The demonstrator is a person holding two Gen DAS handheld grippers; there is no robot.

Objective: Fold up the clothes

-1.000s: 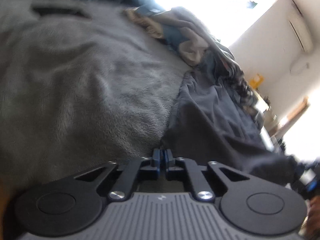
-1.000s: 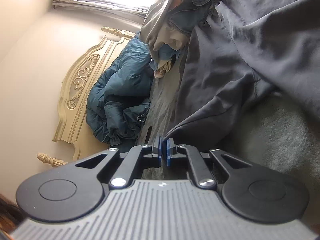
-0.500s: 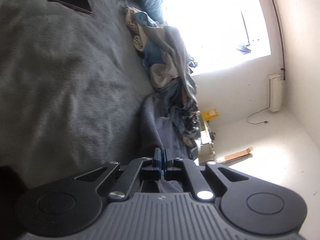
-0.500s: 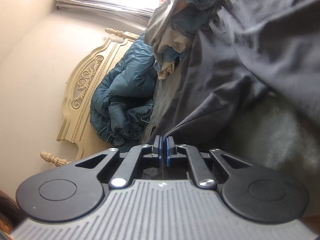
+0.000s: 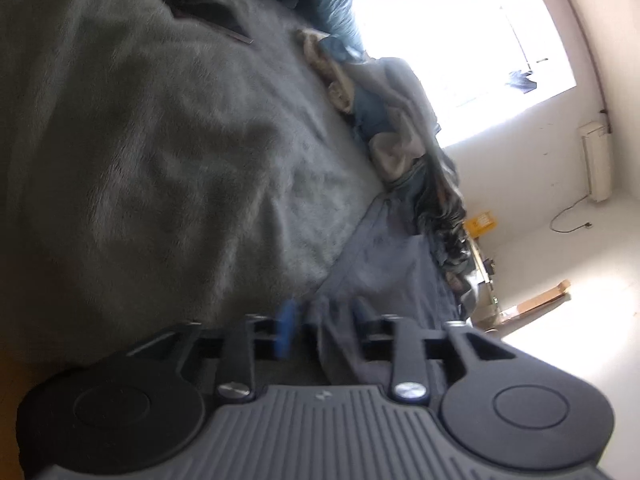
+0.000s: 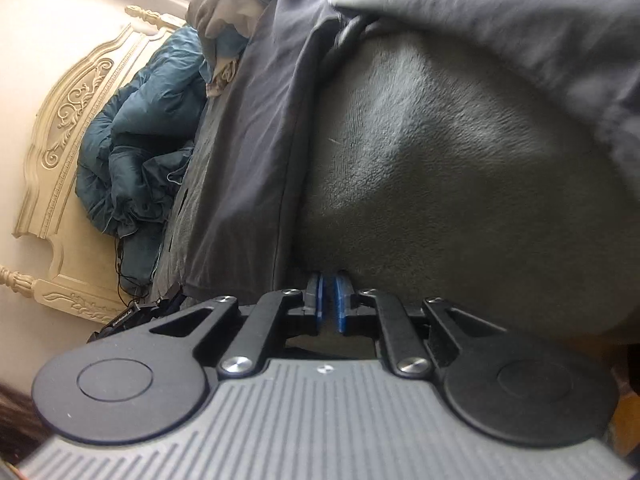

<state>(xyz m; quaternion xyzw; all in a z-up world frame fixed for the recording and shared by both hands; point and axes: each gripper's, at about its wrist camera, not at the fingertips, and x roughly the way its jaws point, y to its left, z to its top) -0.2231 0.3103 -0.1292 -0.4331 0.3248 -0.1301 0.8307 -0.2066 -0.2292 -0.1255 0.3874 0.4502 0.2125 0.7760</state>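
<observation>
The left gripper [image 5: 324, 330], its jaws just parted, releases the dark garment [image 5: 380, 280] lying between them onto the grey blanket [image 5: 160, 160], while the right gripper [image 6: 329, 304], nearly pressed together and apparently empty, hovers beside the cloth's hem.
</observation>
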